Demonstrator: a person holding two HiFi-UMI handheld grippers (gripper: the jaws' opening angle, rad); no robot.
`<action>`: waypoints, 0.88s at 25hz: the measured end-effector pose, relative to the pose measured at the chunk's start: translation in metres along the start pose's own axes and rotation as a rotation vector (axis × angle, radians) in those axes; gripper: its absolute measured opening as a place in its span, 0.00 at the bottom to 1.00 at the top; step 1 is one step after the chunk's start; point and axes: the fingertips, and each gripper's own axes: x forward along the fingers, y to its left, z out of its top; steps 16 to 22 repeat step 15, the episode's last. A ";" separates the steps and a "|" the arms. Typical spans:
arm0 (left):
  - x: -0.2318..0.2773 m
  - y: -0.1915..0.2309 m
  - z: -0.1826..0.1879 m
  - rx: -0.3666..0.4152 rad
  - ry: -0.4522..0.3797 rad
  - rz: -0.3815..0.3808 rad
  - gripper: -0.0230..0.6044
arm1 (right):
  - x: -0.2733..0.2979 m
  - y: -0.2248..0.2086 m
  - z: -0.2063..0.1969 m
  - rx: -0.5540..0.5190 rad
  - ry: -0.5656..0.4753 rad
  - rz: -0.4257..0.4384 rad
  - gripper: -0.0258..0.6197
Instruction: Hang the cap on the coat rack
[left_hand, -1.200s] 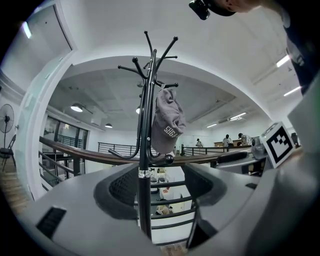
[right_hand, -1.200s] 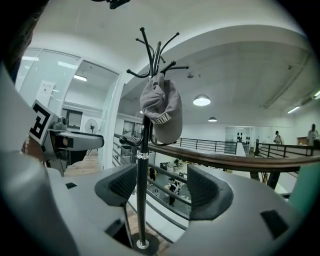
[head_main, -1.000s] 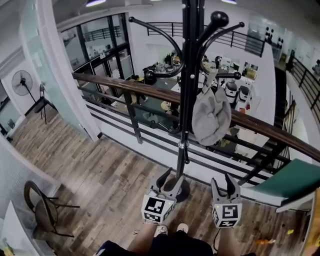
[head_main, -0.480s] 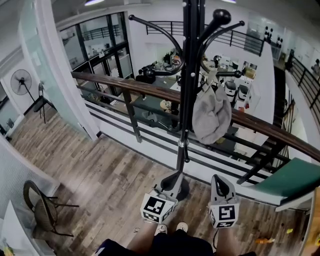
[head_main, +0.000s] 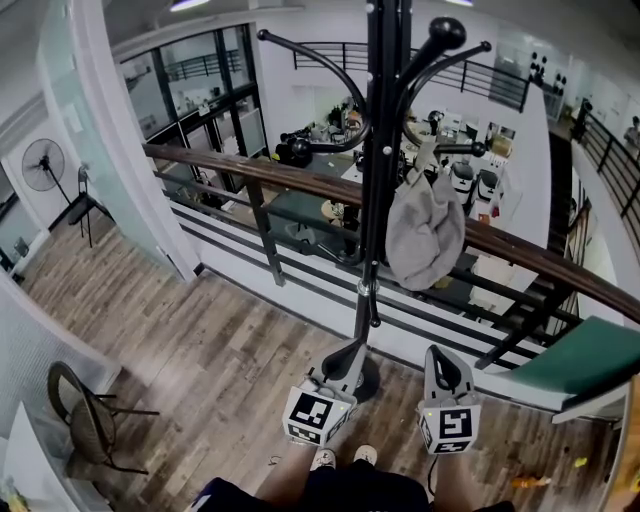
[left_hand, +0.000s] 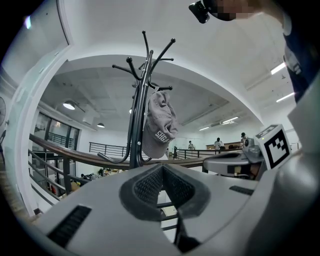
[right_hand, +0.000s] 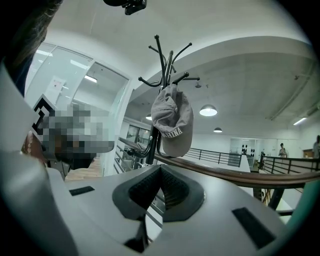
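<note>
**Floor and railing.** The floor (head_main: 230, 350) was of wood-grain planks. A railing (head_main: 250, 172) with a smooth brown handrail and dark metal bars ran across the far side.

**Coat rack.** The coat rack (head_main: 378, 150) stood just on the near side of the railing. It was a slim black metal pole with a glossy finish, and its curved arms ended in round knobs.

**Cap.** The cap (head_main: 425, 232) hung from a short peg (head_main: 455, 150) on the right side of the pole, well above and clear of both tools. It was grey woven fabric with pale lettering, and its crown was creased and sagging. Judged from this slack shape, the cap would be light and soft and would collapse under a pinch. It would be neither fragile nor slippery. The brim looked the stiffest part and so the best place to grip. The rear band was the part to bring onto a peg. The hanging step appeared complete.

**Tools.** The left gripper (head_main: 348, 352) and the right gripper (head_main: 444, 362) sat low and near, side by side. Both pointed towards the rack. On each, the ribbed dark pads were pressed together with nothing between them.
</note>
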 end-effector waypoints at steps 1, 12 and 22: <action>0.000 0.001 0.000 0.001 0.000 0.001 0.04 | 0.001 0.000 0.000 -0.001 0.001 0.000 0.05; 0.005 0.008 -0.004 -0.002 -0.010 0.016 0.04 | 0.006 -0.004 -0.008 -0.010 0.023 -0.015 0.05; 0.005 0.010 -0.004 -0.002 -0.012 0.020 0.04 | 0.008 -0.005 -0.008 -0.012 0.024 -0.017 0.05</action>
